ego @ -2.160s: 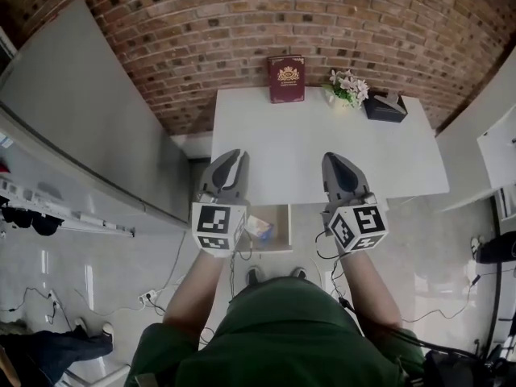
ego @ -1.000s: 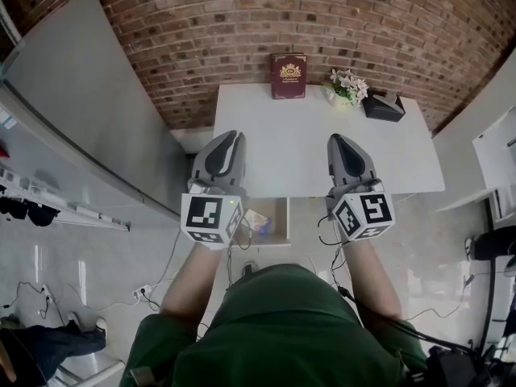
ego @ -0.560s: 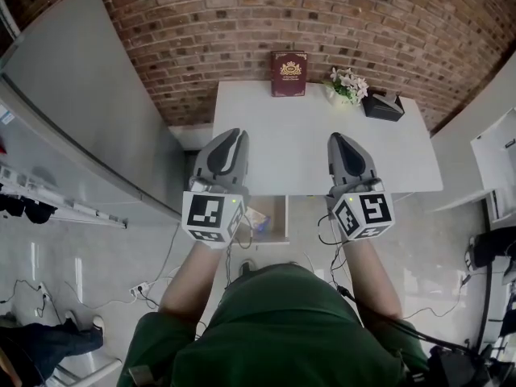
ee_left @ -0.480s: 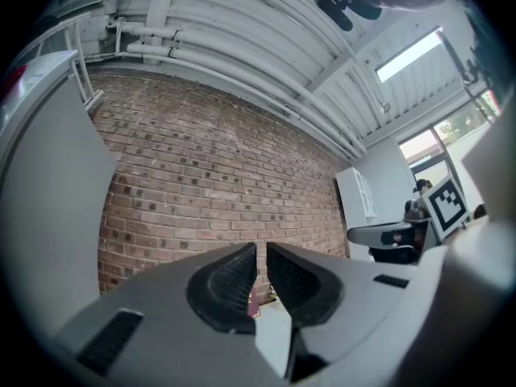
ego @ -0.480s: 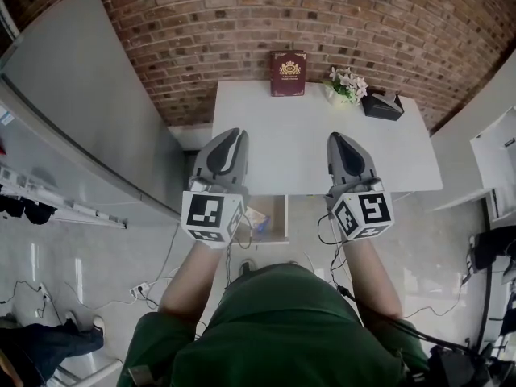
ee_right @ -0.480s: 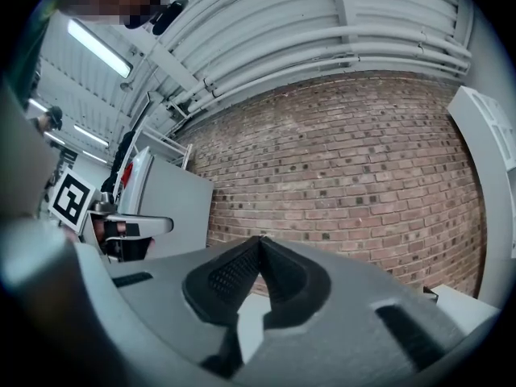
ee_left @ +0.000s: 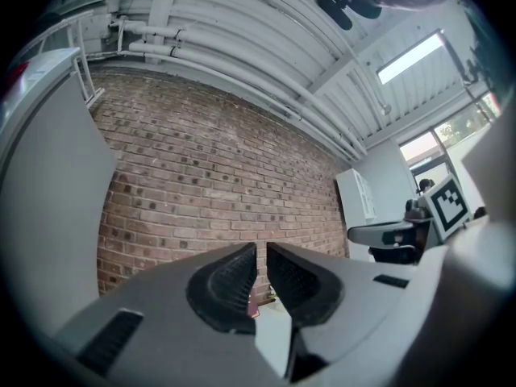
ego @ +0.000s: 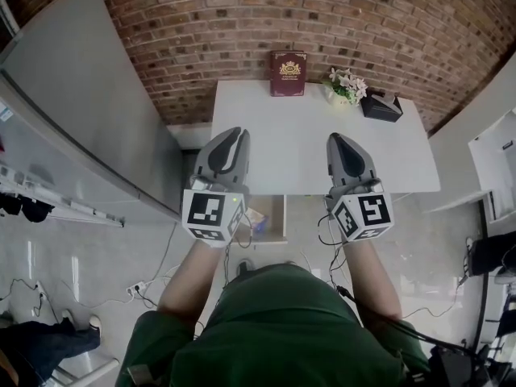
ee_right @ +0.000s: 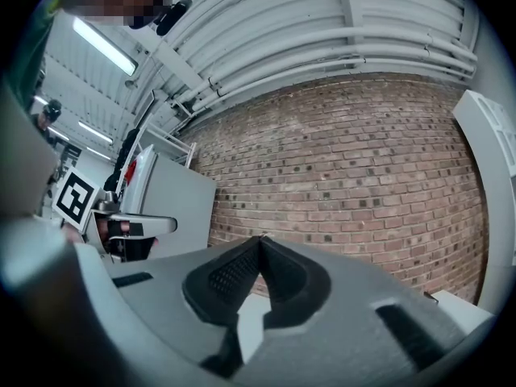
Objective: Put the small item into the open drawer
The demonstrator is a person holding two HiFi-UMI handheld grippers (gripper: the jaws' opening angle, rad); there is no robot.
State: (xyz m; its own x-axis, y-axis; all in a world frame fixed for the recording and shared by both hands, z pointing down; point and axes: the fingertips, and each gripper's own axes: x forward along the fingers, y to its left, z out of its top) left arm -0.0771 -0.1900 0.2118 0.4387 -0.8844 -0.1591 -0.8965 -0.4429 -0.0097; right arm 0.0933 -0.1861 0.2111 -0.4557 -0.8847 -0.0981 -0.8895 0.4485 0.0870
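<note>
Left gripper (ego: 235, 133): raised over the near left corner of the table (ego: 306, 156), pointing at the brick wall (ego: 242, 22). In the left gripper view its jaws stand a thin slit apart with nothing between them, so it is released and empty.
Right gripper (ego: 335, 139): raised over the near right part of the table, level with the left gripper and well apart from it. In the right gripper view its jaw tips meet, clenched on nothing.
Marker cubes: the left cube (ego: 213, 216) and right cube (ego: 363, 215) sit at the near ends of the grippers, hanging past the table's front edge.
Drawer (ego: 276, 214): pulled out from under the table's front edge, open, between the two cubes in the head view.
Small item (ego: 258, 221): a light, colourful packet lying inside the drawer at its left side, partly hidden by the left cube. Neither gripper touches it.
Book (ego: 287, 77): dark red with a gold crest, standing at the back edge of the table against the wall.
Flowers (ego: 347, 87): a small pale bunch at the back right, just right of the book.
Black box (ego: 382, 106): at the back right corner, just beside the flowers.
Table top: white, bare apart from those three things.
Person: green top (ego: 282, 329), both forearms stretched forward to the grippers.
Floor (ego: 97, 272): pale and glossy, with cables trailing across it.
</note>
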